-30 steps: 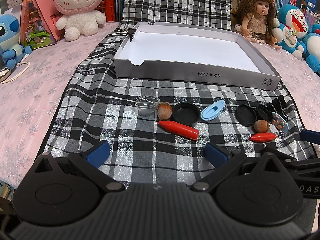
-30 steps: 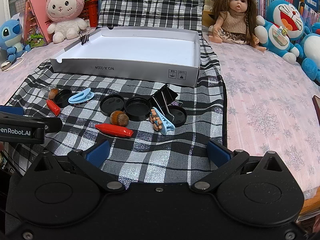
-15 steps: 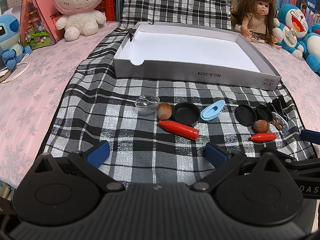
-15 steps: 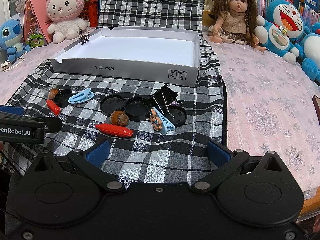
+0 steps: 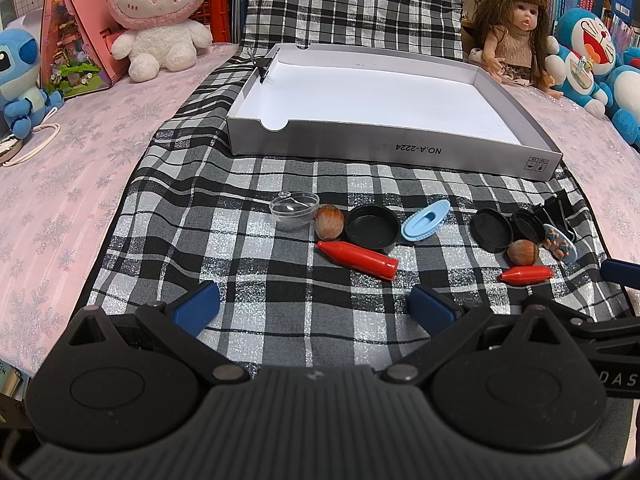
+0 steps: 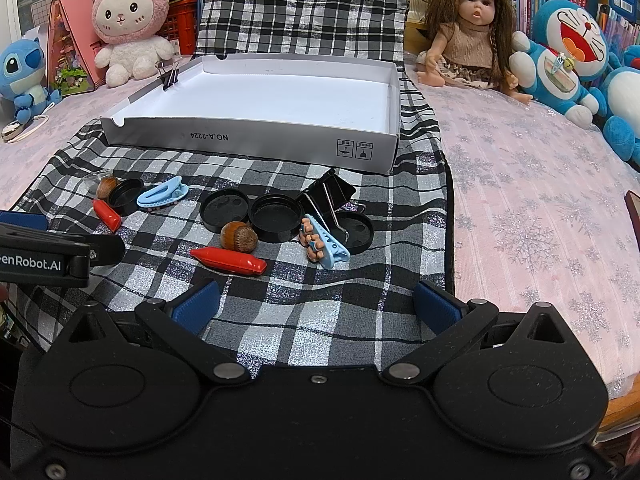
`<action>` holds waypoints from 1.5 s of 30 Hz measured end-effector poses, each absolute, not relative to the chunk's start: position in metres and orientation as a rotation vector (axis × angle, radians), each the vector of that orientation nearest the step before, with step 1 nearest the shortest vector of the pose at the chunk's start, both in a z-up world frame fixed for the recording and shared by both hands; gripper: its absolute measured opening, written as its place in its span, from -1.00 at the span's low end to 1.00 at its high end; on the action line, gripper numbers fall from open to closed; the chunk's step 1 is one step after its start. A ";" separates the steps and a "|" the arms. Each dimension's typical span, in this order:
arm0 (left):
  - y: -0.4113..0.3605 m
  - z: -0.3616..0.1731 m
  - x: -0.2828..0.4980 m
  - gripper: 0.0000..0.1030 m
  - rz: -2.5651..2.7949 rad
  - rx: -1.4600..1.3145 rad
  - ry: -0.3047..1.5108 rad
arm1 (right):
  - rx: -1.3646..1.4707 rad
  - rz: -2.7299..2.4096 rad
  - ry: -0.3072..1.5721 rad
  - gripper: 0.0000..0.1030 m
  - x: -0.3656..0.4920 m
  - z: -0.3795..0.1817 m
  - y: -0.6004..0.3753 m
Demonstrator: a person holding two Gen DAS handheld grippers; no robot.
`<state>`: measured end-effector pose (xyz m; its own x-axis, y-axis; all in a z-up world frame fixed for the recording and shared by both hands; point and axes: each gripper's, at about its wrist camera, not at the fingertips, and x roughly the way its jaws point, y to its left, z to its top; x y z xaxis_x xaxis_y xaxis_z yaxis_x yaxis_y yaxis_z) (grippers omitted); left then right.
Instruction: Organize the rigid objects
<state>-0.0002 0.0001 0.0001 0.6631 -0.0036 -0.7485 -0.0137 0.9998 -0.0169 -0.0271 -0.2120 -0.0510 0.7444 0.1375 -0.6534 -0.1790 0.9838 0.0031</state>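
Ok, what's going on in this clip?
Nothing is being handled yet. The left hand-held gripper and right hand-held gripper both hover open and empty over the plaid cloth. Red crayons, hazelnuts, black lids and blue clips lie loose on it; the white box holds none of them.

home playroom: plush toys (image 6: 130,20), doll (image 6: 468,28)
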 end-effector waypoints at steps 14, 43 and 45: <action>0.000 0.000 0.000 1.00 0.005 -0.021 0.846 | -0.061 0.174 0.709 1.00 -0.028 -0.051 -0.212; 0.006 0.004 -0.022 0.59 -0.084 -0.027 0.725 | -0.024 0.226 0.612 0.54 -0.046 -0.041 -0.211; 0.006 0.006 -0.023 0.47 -0.099 -0.037 0.715 | -0.023 0.231 0.596 0.41 -0.048 -0.039 -0.210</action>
<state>-0.0232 0.0063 0.0057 0.7509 -0.1036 -0.6522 0.0782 0.9946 -0.0680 -0.0483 -0.2095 -0.0392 0.8027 0.2093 -0.5584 -0.2226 0.9739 0.0451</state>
